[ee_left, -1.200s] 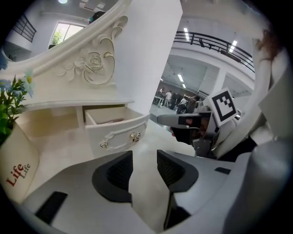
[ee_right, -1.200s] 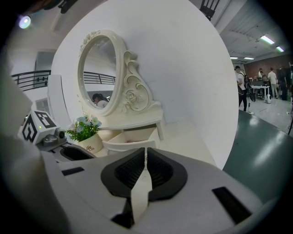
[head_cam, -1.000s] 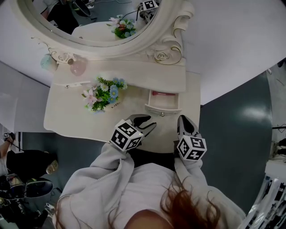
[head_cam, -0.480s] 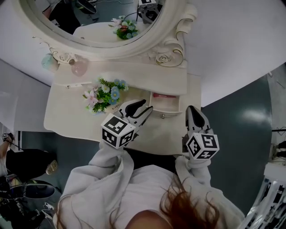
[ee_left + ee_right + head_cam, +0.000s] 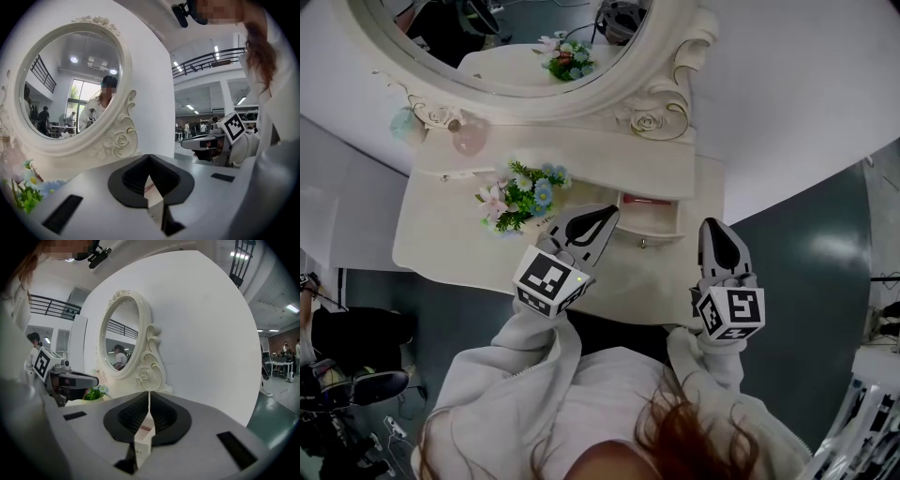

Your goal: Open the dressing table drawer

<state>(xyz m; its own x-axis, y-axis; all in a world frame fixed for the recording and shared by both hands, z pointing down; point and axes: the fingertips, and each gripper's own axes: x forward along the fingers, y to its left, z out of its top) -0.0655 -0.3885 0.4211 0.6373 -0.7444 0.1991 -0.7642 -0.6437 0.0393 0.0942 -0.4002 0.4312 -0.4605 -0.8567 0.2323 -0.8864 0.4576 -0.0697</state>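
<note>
Pinching nothing, my left gripper (image 5: pixel 149 159) has just been closing its jaws, and the black pads now meet at the tips with only air between them. My right gripper (image 5: pixel 150 397) is the same: jaws together, empty. Through the gap below each pair of pads I catch a sliver of white and pink, which is the drawer (image 5: pixel 142 433) lower down.

In the head view both grippers hang above the front of the dressing table (image 5: pixel 450 239), the left one (image 5: pixel 598 220) at the centre of the frame and the right one (image 5: pixel 719 236) further right. The drawer (image 5: pixel 652 214) sits between them, a little above in the frame, already drawn out of the table's right side with its pink lining showing. Its small knob (image 5: pixel 642 244) faces me on the front panel.

I judge the opening largely done. If it needs more travel, I would spread one pair of jaws, come down level onto the knob, close squarely on it and draw straight toward the bottom of the frame, so the drawer does not skew or jam. I would keep the other gripper clear of the flowers (image 5: pixel 520 199) at centre left and of the mirror (image 5: pixel 609 98) at the top.
</note>
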